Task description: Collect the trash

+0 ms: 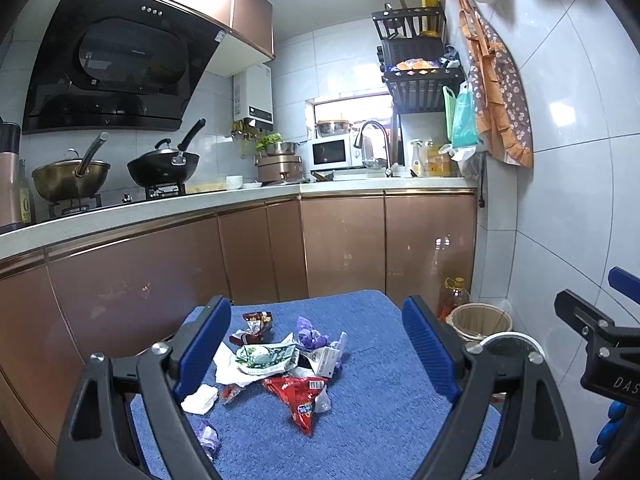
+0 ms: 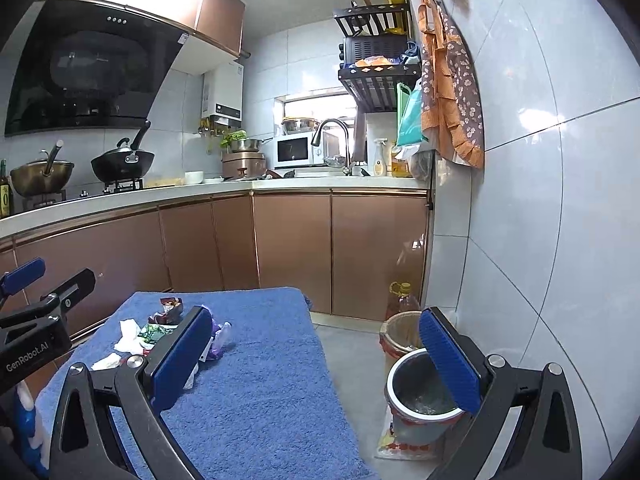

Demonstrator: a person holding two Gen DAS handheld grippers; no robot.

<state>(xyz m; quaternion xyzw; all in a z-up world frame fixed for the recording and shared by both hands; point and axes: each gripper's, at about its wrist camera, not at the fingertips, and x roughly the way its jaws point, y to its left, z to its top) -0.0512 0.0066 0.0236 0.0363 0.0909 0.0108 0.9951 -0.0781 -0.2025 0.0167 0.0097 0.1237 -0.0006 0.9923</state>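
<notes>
Left wrist view: left gripper point(image 1: 316, 352) held wide apart over wrappers point(image 1: 276, 360) on blue towel point(image 1: 380, 400); right gripper point(image 2: 316, 356) likewise spread, beside bin point(image 2: 420, 396).

bright ceiling light | glare on wall tiles point(image 2: 532, 116) | fisheye-bent edges, dark corners

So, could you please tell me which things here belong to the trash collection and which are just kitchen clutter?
For the job:
red snack wrapper
green-and-white wrapper
white tissue
purple wrappers
grey bin
left gripper, open
right gripper, open

Lying about:
black wok
microwave
oil bottle
</notes>
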